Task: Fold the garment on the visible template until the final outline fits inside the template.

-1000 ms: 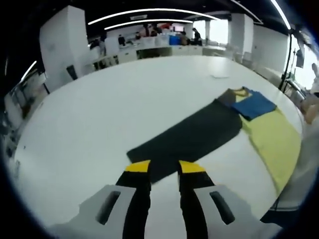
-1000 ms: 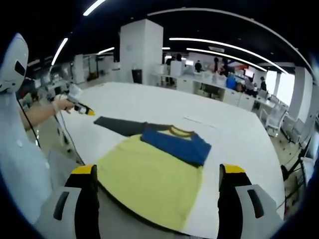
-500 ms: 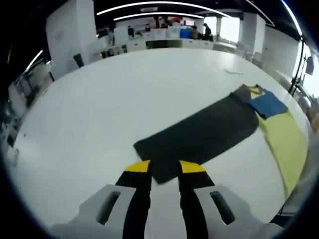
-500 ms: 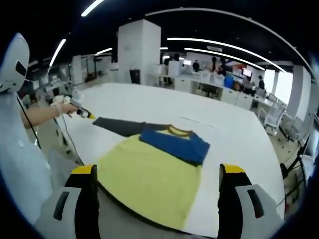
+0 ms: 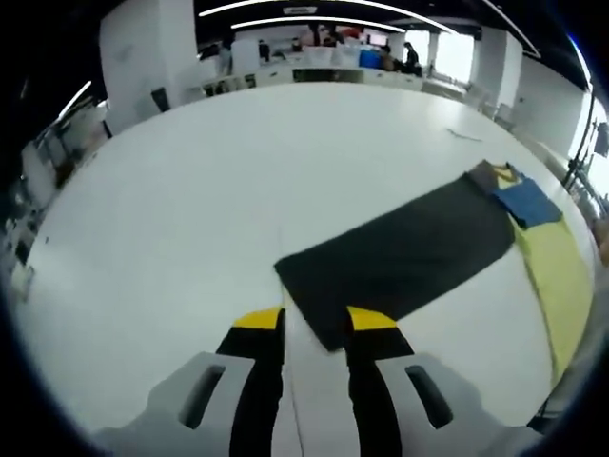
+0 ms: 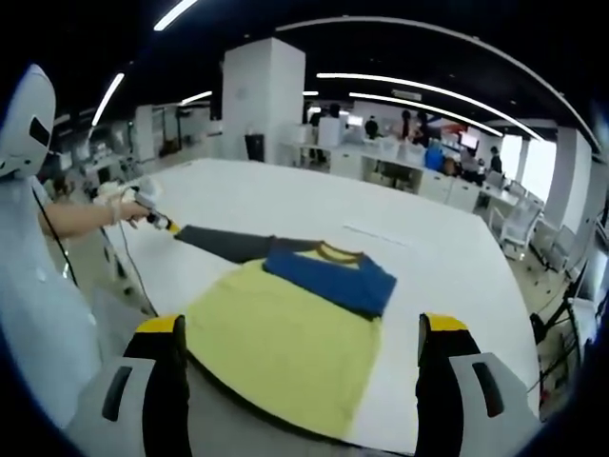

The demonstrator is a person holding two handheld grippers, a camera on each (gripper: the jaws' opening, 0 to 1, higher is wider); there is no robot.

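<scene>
1. A broad white bench (image 5: pixel 190 190) carried the garment (image 6: pixel 285 338), which lay near the person's edge of it.
2. The garment was a shirt with a yellow body, a blue sleeve (image 6: pixel 328 279) folded across its upper part, and a dark grey sleeve (image 5: pixel 400 252) stretched out flat to the left over the bench.
3. In the left gripper view the left gripper (image 5: pixel 314 328) sat low over the bench at the near end of the dark grey sleeve; its yellow-tipped fingers (image 5: pixel 259 319) stood a narrow gap apart, with the sleeve's corner lying between them. Whether they touched the cloth, I could not tell.
4. In the right gripper view the same gripper appeared far off on the left, held in the person's hand (image 6: pixel 119 203), its tip right at the sleeve's end.
5. The right gripper (image 6: pixel 303 328) hung near the yellow hem, its fingers (image 6: pixel 162 327) spread wide on either side of the shirt and holding nothing.
6. Behind the bench stood a white pillar (image 6: pixel 262 100) and desks with people seated at them.
</scene>
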